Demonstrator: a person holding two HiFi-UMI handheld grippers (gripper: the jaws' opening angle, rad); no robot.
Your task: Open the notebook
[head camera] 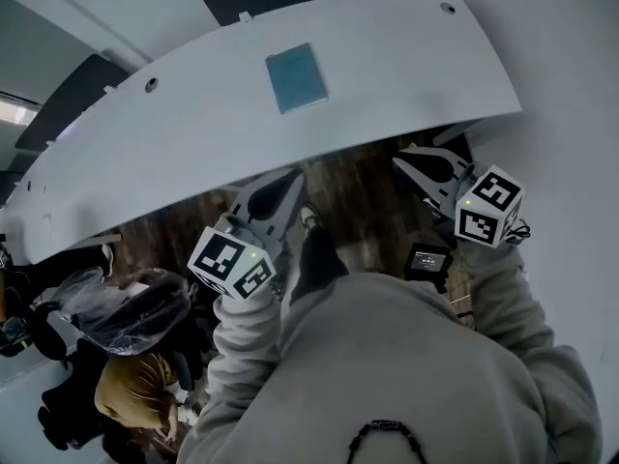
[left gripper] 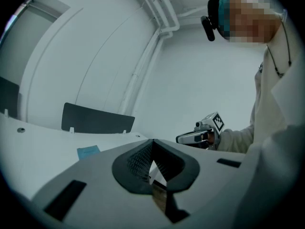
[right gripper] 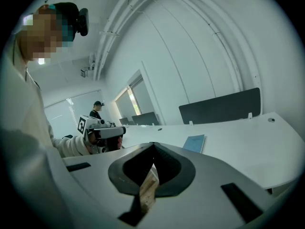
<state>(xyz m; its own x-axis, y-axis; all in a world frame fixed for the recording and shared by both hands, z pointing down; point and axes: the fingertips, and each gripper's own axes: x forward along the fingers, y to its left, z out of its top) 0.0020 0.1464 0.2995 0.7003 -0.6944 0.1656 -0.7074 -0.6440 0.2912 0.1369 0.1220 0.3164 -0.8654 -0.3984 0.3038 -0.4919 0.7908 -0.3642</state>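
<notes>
Head view: I hold my left gripper and right gripper side by side, short of the near edge of the white table, with wooden floor below them; neither touches the table. The notebook lies flat and closed, blue cover up, well beyond both sets of tips and farther across the table, roughly ahead of my left gripper. In the left gripper view my jaws are closed tip to tip with nothing between them; the notebook shows to the left of them, well apart. In the right gripper view my jaws are likewise pressed together and empty; the notebook sits just to their right in that view, far off on the table.
</notes>
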